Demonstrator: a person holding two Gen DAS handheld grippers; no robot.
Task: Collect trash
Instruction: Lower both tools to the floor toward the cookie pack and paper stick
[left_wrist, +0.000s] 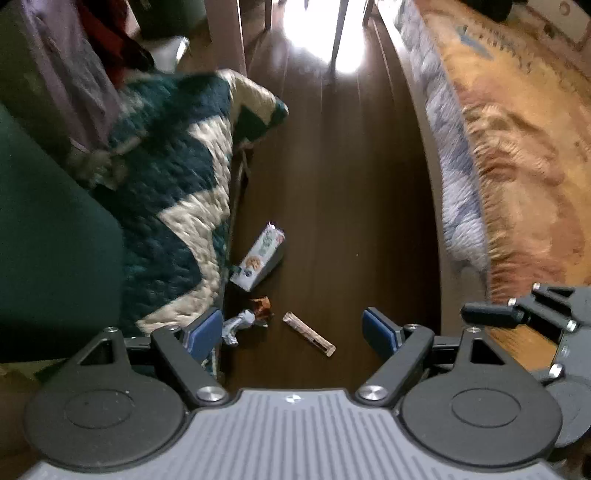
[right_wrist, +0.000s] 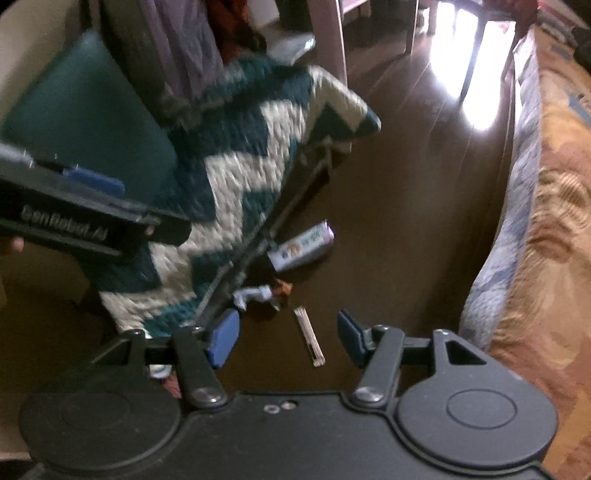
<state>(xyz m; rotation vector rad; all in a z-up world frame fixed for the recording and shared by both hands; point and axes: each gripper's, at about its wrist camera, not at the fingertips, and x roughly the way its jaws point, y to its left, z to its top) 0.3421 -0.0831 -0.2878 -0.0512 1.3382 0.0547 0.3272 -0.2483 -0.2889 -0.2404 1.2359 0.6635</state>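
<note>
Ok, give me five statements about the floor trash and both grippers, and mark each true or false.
1. The carton lies on its side on the wood floor. True.
2. The left gripper is shut on the stick wrapper. False: it is open, holding nothing.
3. The crumpled wrappers lie between carton and stick wrapper. True.
4. The right gripper holds the carton. False: it is open and empty.
5. The zigzag blanket is red. False: teal and cream.
</note>
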